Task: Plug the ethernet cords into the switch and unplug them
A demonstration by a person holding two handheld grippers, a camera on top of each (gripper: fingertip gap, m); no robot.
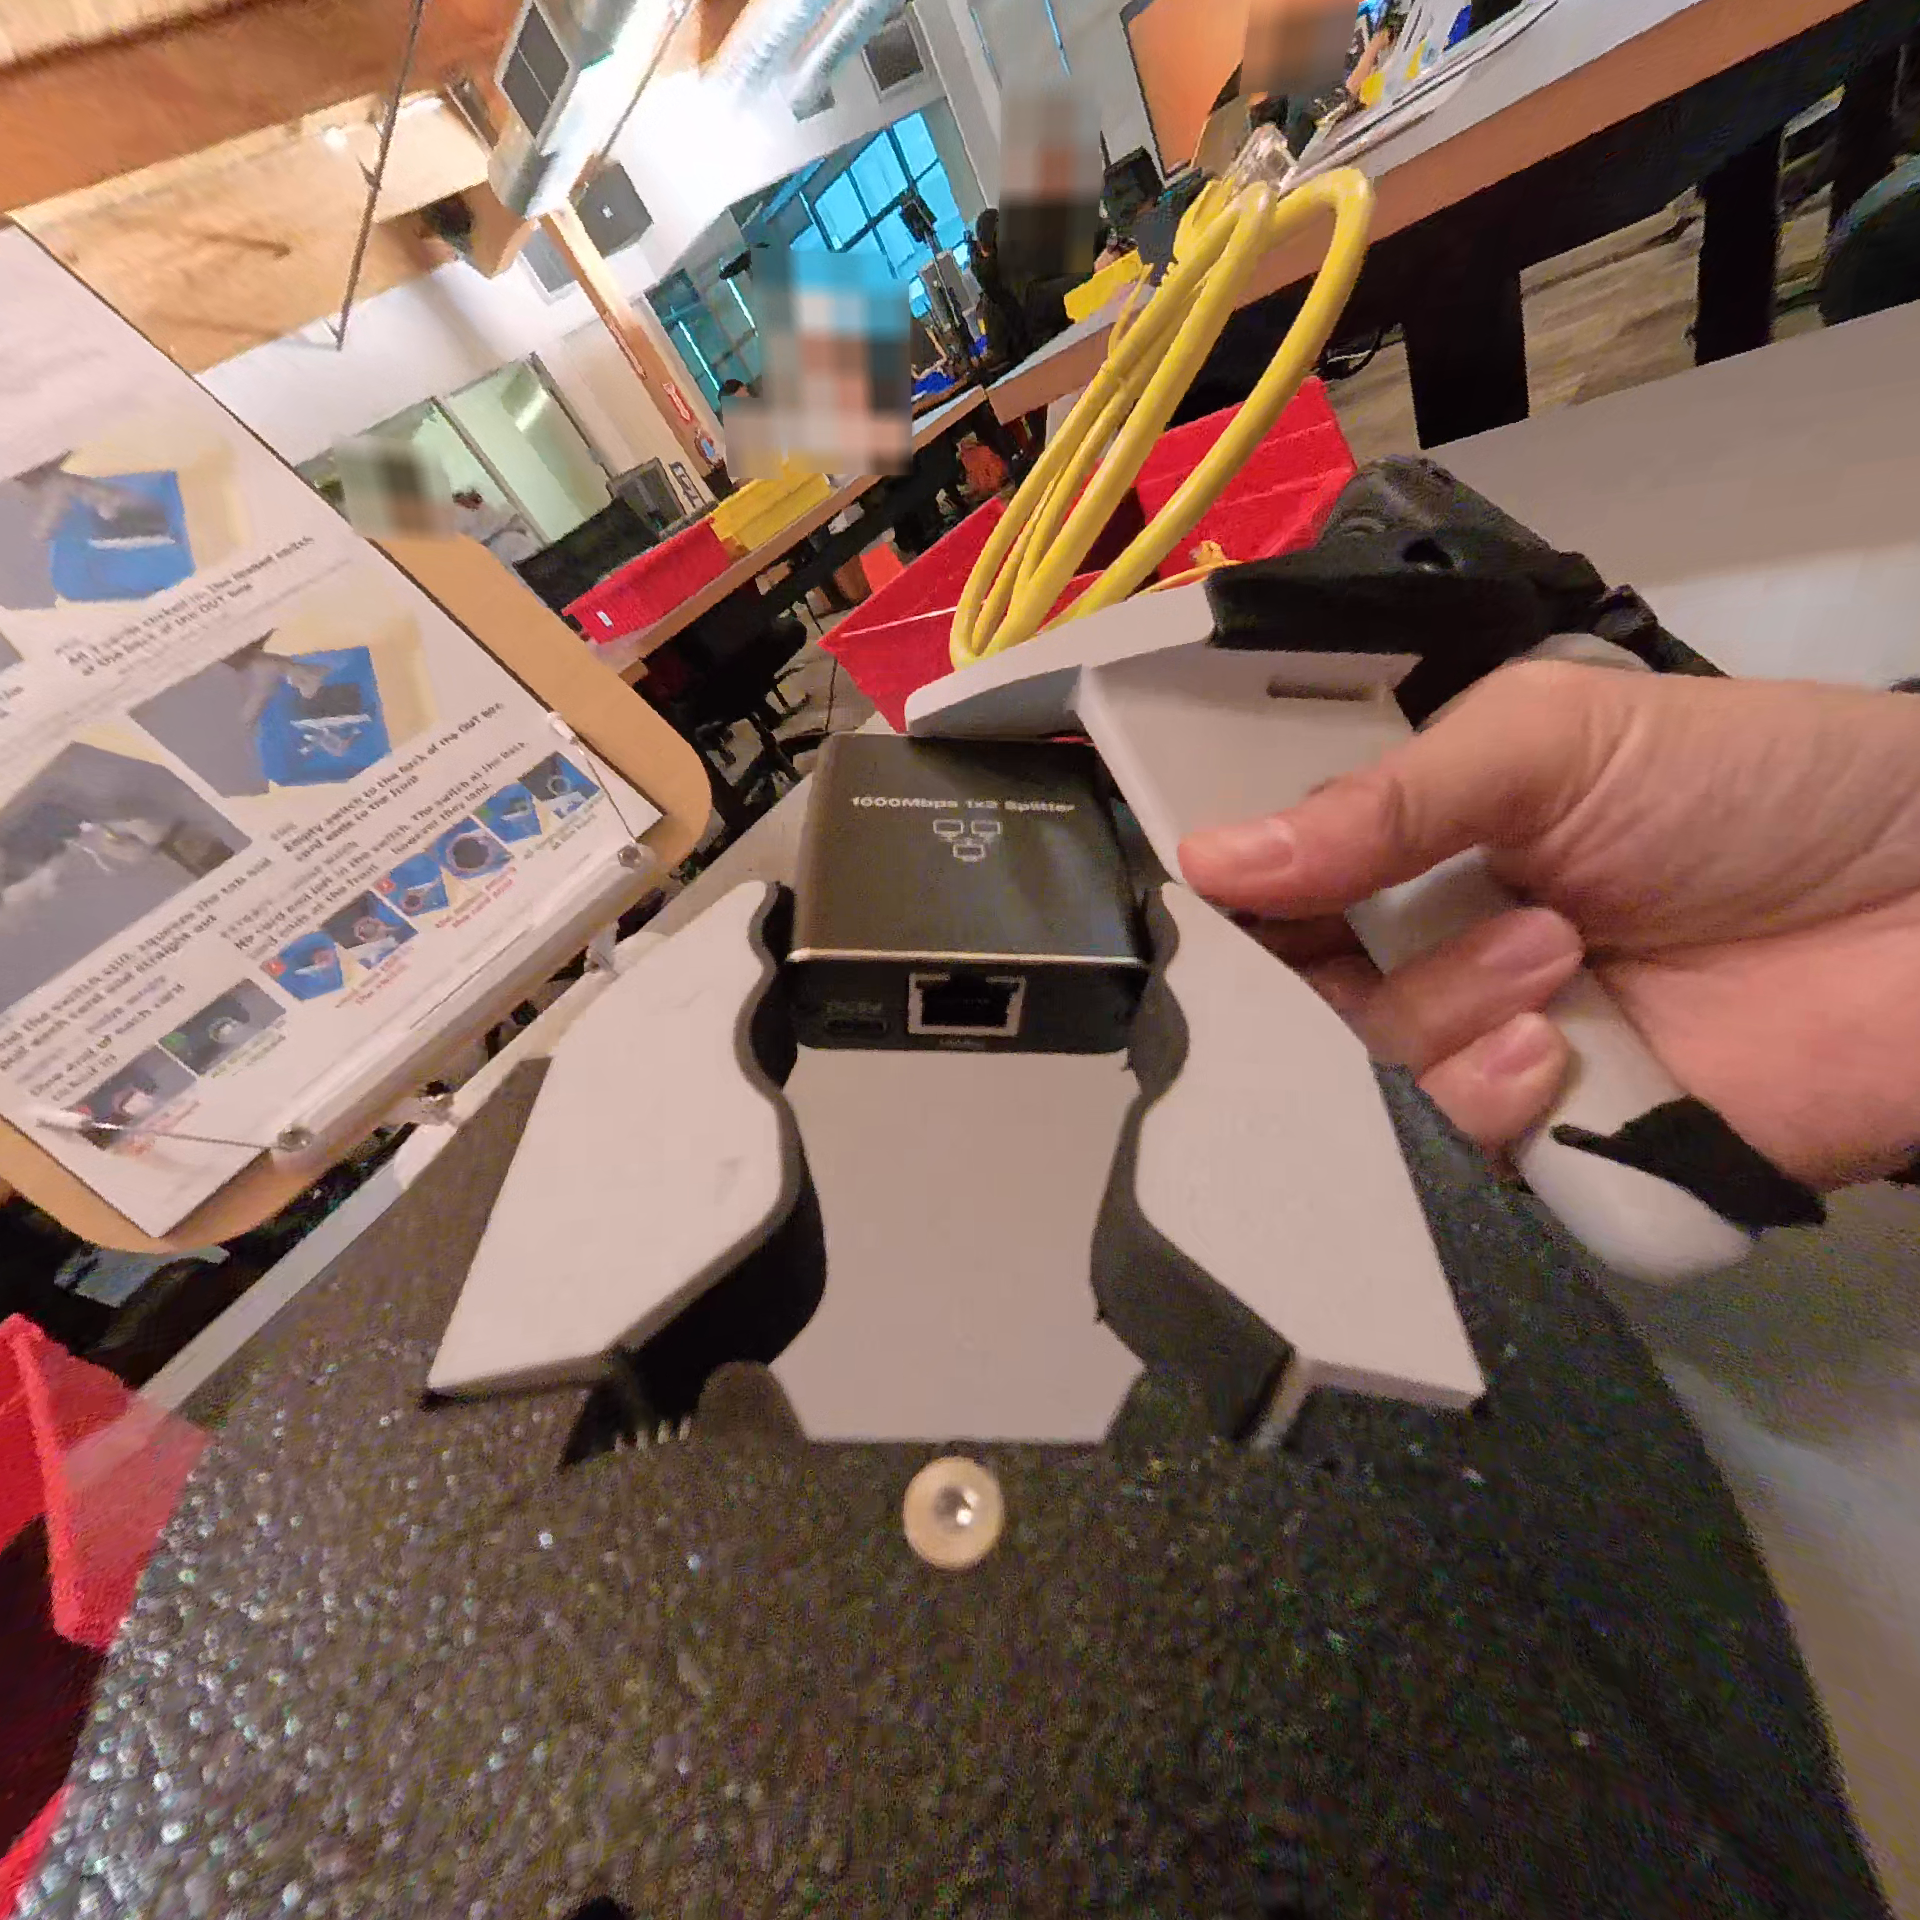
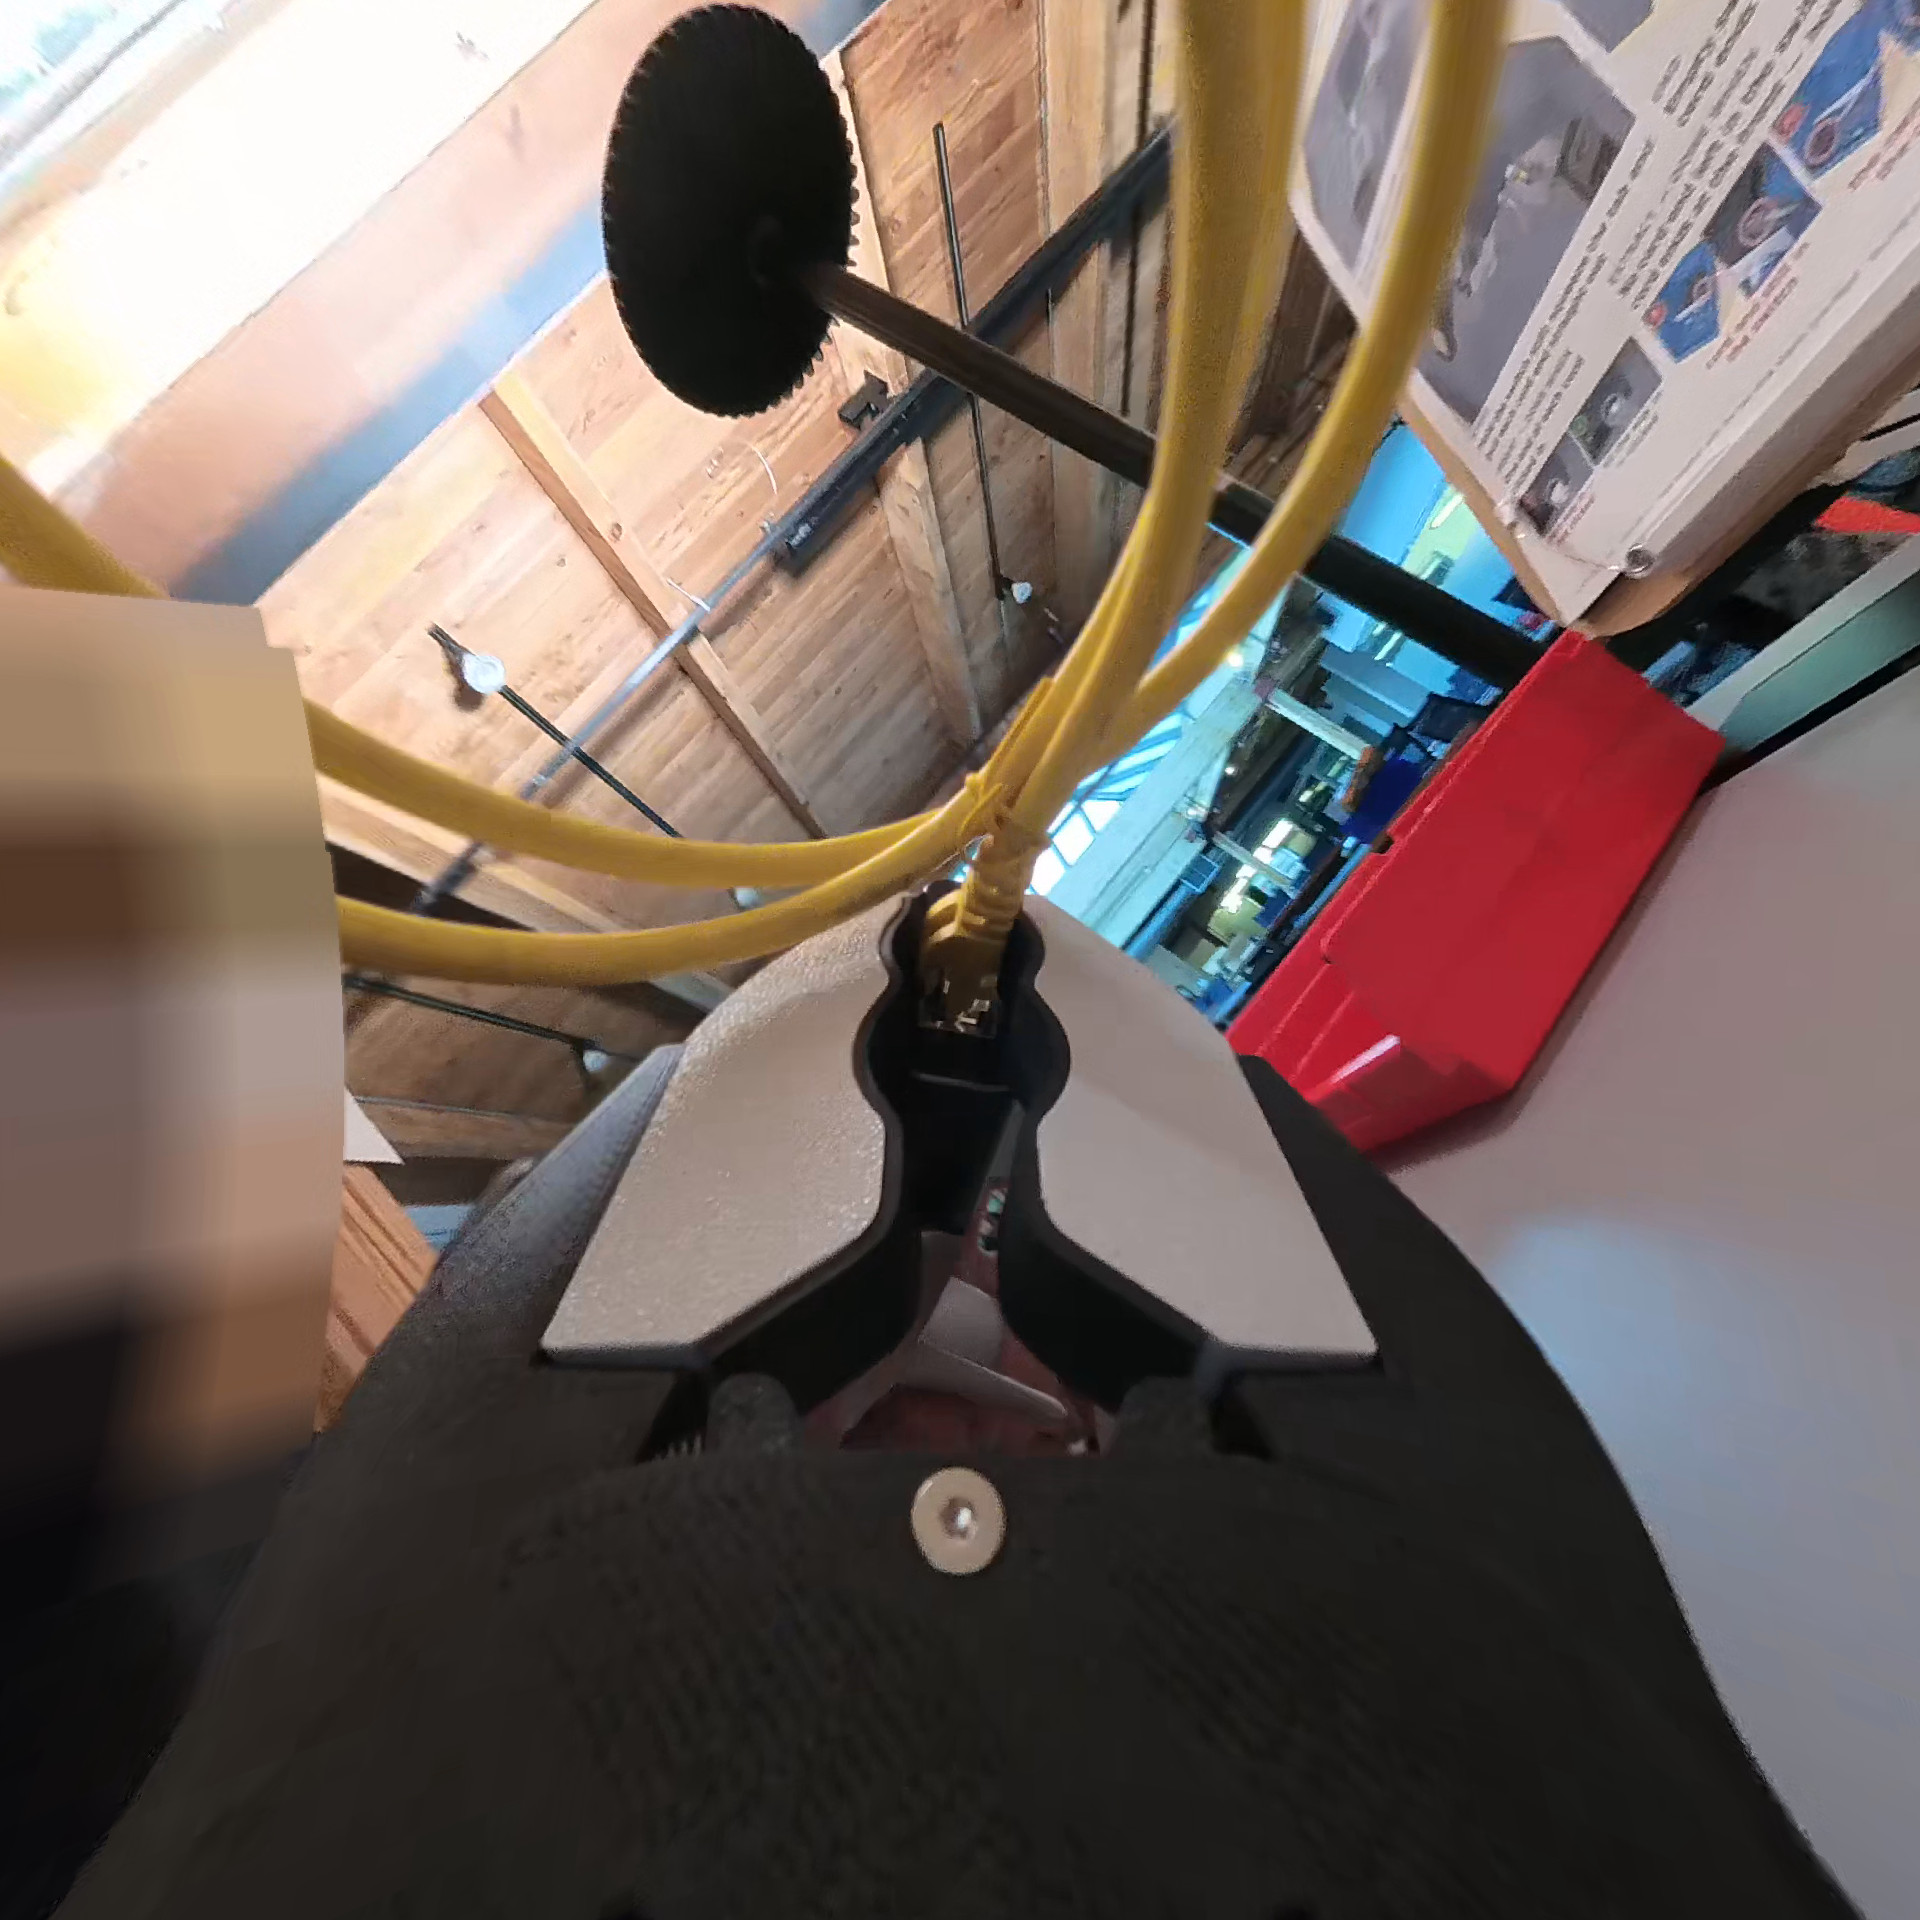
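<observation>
The left gripper [image 1: 961,935] is closed around the black switch [image 1: 966,883], its grey fingers [image 1: 644,1122] pressing on both sides of the small box, with the empty ethernet port [image 1: 966,1006] facing back toward the camera. The right gripper [image 2: 961,1023] is pinched nearly shut on the plug end of a yellow ethernet cord [image 2: 987,894], whose bundled loops [image 1: 1174,416] rise stiffly above the far side of the switch. The right gripper sits just behind the switch, though whether the plug is seated in a rear port is hidden. The main risk appears to be misalignment: the plug looks tilted between the jaws, so pushing could jam it against the port edge or twist it out of the grip. The weight and spring of the tied coil could also lever the plug sideways. Any hard push may slide the smooth switch between the left fingers.
</observation>
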